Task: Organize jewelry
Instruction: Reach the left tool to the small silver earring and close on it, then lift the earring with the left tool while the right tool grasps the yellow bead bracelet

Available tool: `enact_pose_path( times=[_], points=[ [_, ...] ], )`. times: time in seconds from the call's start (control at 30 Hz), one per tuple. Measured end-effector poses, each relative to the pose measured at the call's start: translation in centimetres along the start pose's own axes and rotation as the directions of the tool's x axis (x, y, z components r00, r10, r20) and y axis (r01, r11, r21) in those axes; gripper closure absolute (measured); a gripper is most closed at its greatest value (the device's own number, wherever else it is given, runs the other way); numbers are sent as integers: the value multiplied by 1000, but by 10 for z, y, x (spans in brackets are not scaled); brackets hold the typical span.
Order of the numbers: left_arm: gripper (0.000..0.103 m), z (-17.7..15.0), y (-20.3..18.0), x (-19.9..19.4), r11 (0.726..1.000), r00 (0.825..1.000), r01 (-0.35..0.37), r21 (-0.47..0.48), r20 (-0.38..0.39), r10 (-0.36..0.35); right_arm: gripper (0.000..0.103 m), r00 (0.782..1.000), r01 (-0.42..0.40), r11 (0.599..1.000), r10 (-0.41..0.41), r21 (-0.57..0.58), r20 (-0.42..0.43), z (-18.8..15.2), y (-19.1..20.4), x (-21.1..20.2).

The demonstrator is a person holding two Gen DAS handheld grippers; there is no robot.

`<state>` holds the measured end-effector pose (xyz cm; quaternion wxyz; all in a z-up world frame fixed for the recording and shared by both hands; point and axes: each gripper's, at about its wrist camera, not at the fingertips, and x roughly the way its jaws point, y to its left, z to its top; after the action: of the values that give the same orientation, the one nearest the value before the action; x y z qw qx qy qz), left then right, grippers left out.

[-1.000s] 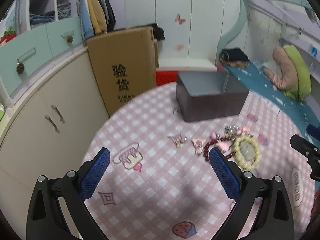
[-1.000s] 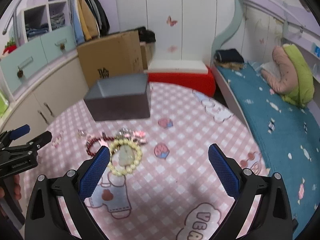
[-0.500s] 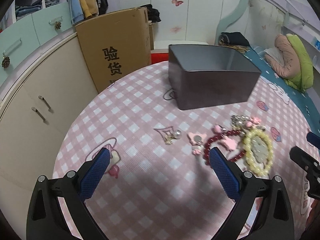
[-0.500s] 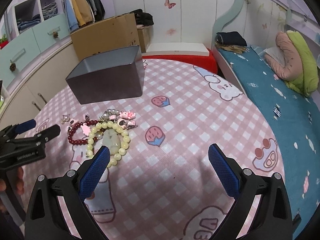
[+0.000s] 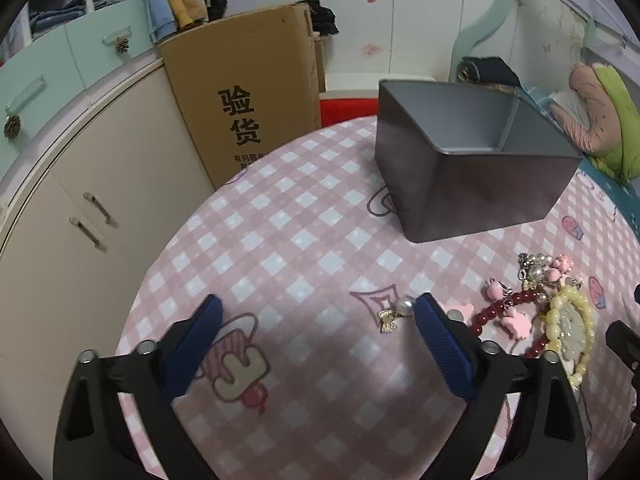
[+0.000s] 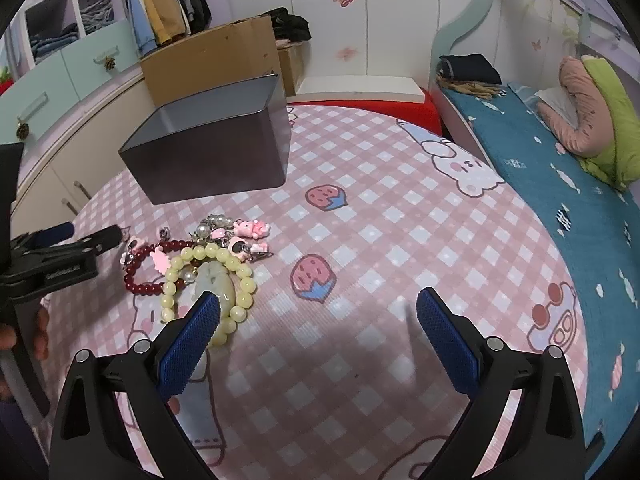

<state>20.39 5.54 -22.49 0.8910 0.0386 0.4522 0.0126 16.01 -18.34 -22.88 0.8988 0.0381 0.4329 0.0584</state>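
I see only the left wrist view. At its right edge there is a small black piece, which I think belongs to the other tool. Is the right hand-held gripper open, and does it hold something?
Observer: In the right wrist view the right hand-held gripper is open, and nothing sits between its two blue pads.
Operator: Thank you. Where is it relative to the yellow bead bracelet?
Observer: The blue pad of its left finger covers the near edge of the yellow bead bracelet. I cannot tell whether they touch.
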Motion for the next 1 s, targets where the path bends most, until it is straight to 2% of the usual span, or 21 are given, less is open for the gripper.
enact_pose_path(
  times=[0.07, 0.13, 0.3, 0.37, 0.43, 0.63, 0.83, 0.87, 0.9, 0.93, 1.0],
  points=[
    [28, 0, 0, 3, 1000, 1000, 15, -10, -5, -15, 7, 1000, 1, 1000, -1, 1, -1, 0, 1, 0],
    [35, 1, 2, 4, 999, 999, 46, -21, -8, -46, 7, 1000, 0, 1000, 0, 3, -2, 0, 1, 1],
    [67, 0, 5, 2, 997, 997, 79, -1, 18, -79, 7, 1000, -4, 1000, 4, 3, -5, 1, 1, 3],
    [87, -2, 6, 1, 997, 997, 77, 12, 25, -78, 7, 1000, -10, 1000, 10, 1, -10, 0, 2, 5],
    [94, -4, 6, 0, 997, 997, 76, 21, 34, -76, 7, 1000, -12, 1000, 12, -2, -11, -1, 4, 6],
    [94, -15, 17, -9, 993, 992, 121, -17, 38, -120, 8, 1000, 16, 999, -16, -41, -5, -3, 14, 4],
    [94, -24, 23, -31, 986, 985, 163, -24, 64, -161, 10, 1000, 3, 997, -3, -73, -9, -3, 25, 2],
    [94, -24, 24, -34, 986, 984, 168, -23, 67, -166, 24, 1000, 4, 997, -6, -80, -17, -3, 27, 3],
    [94, -25, 23, -37, 985, 983, 173, -22, 72, -171, 42, 1000, 4, 996, -7, -87, -29, -3, 30, 4],
    [94, -25, 23, -41, 983, 981, 180, -18, 78, -179, 47, 999, 5, 996, -9, -93, -38, -4, 32, 5],
    [94, -27, 22, -48, 981, 978, 193, -8, 85, -191, 48, 999, 14, 995, -17, -102, -36, -5, 36, 5]
  ],
)
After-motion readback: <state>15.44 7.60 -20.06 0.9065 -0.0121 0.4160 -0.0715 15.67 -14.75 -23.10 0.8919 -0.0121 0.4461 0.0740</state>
